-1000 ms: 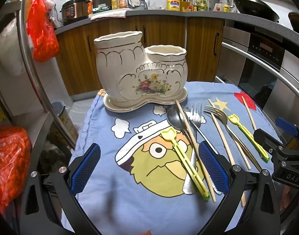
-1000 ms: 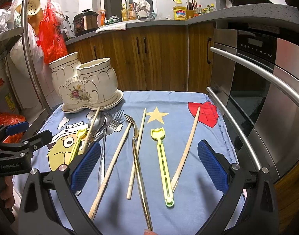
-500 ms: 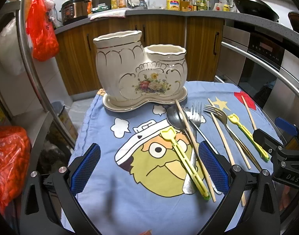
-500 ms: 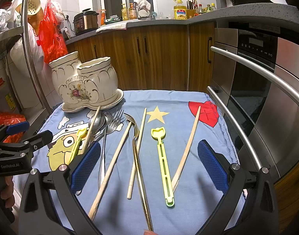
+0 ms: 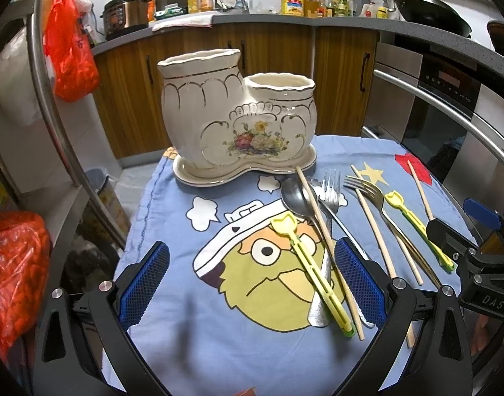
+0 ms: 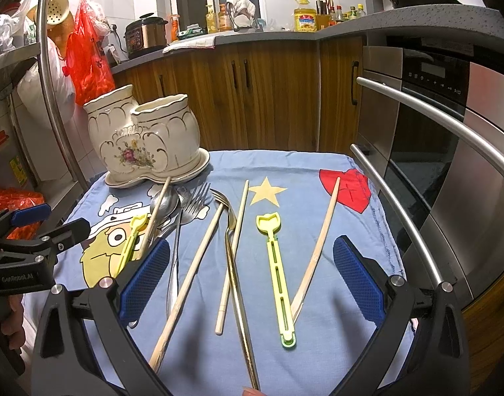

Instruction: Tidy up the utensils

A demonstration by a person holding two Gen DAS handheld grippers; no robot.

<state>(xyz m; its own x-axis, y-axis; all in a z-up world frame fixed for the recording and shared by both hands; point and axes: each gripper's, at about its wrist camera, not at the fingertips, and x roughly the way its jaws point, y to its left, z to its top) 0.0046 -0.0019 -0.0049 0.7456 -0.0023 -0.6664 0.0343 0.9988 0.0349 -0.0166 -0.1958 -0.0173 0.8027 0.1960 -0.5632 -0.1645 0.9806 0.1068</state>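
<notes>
Opening step, nothing picked yet, I judge. Left gripper spread wide, empty, hovering over cloth; right gripper spread too, holding nothing. Utensils lie loose on cloth: spoon, silver fork, yellow tool crossed by chopstick at left gripper's 2 o'clock. Ceramic holder upright at 12 o'clock, both mouths showing no utensils. Next move likely calls for closing on one slim handle, clear of overlaps. Right view alone shows whole gold fork, second yellow tool, far-right chopstick
</notes>
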